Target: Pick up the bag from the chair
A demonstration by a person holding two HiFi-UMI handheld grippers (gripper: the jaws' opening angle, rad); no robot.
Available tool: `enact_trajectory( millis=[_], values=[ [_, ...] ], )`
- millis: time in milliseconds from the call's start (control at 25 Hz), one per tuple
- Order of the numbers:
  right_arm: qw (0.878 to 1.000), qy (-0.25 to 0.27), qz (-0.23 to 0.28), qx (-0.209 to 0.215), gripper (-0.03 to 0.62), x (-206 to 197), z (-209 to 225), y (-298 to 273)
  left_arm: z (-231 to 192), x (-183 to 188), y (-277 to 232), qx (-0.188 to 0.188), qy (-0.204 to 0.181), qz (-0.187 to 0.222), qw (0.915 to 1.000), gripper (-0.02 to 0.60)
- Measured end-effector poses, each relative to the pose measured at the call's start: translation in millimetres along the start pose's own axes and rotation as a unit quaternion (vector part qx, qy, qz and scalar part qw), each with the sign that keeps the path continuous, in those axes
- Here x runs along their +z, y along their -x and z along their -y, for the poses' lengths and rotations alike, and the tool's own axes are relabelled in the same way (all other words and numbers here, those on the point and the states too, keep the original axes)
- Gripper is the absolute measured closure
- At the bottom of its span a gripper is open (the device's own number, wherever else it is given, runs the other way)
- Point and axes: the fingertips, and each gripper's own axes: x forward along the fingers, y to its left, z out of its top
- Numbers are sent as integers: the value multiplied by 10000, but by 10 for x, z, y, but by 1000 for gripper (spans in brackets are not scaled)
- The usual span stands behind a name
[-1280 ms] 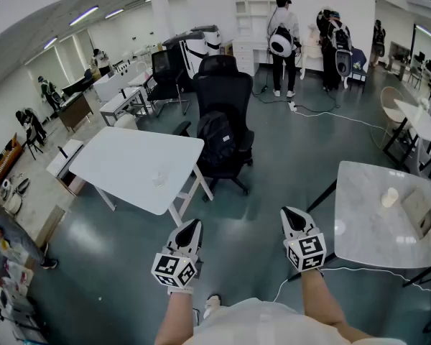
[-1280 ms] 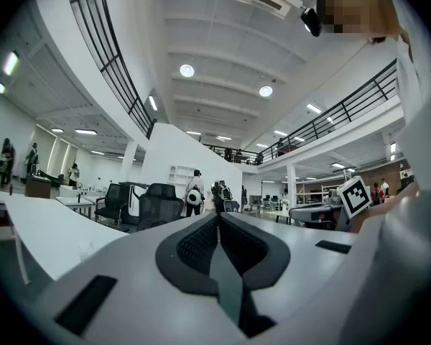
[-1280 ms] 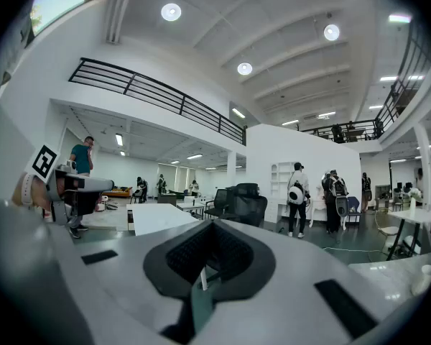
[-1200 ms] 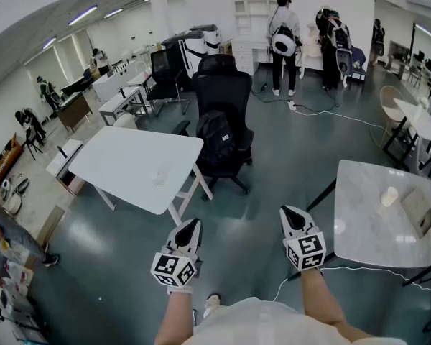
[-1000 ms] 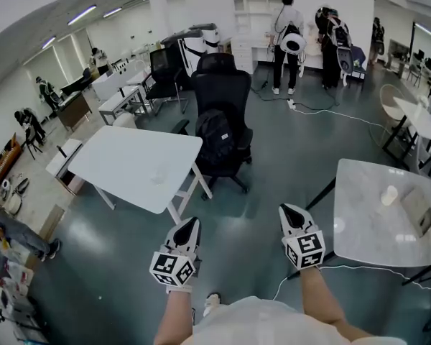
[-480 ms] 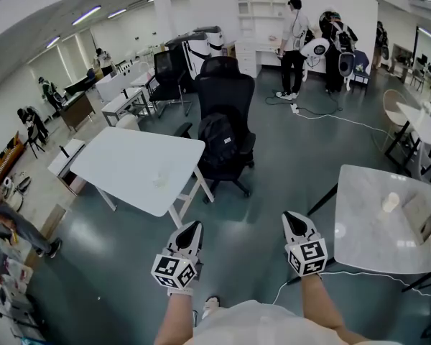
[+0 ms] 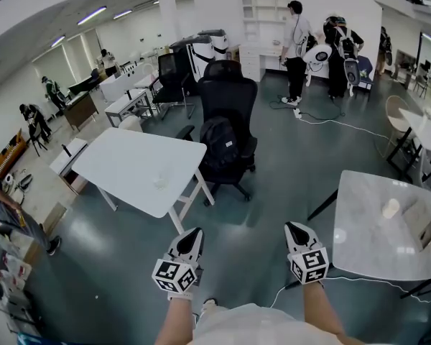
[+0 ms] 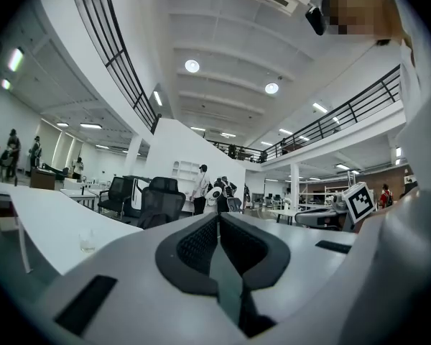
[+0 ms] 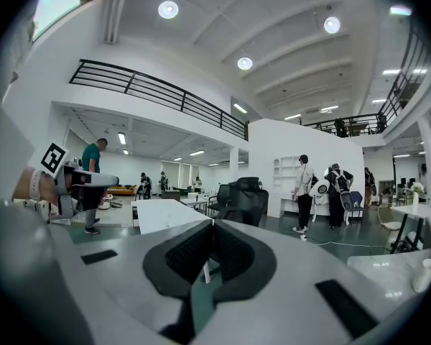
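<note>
Presently, left claw [image 7: 193,231] and right claw [image 7: 294,227] are both fully closed, holding nothing. The bag [image 7: 221,144] sits on the chair [image 7: 230,96] seat, well ahead, between them. Judged soft, sagging, moderately light; best gripped at its top, not loose fabric.

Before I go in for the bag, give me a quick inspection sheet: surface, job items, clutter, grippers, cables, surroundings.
Surface: glossy grey floor.
Job's things: black backpack upright on the seat of the black office chair, against its backrest.
Clutter: clear glass on the white table; cup on the marble table.
Grippers: left gripper and right gripper both shut, fingers empty, well short of the chair.
Cables: white cable on the floor beyond the chair; second cable beside the marble table.
Surroundings: people standing near white shelves.
</note>
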Motion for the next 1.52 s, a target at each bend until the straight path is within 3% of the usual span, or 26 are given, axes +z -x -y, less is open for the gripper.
enact_trajectory(
  millis=[320,600,1280,1520],
  values=[
    [9999,-155,-47,12,574,-89,78,24,-76,-114,-21,104,127,-108,9998,552],
    [9996,-282,-67,33,574,-78,193,-173,-223,-85,-331,21,124,-120,9998,552],
    [9989,-429,-165,-76,574,8,694,-1446,-1127,-63,-1383,-36,275,-95,9996,552],
    [9988,-448,-90,-169,574,70,737,-1712,-1290,-4,-1586,-217,190,-71,9996,552]
  ],
)
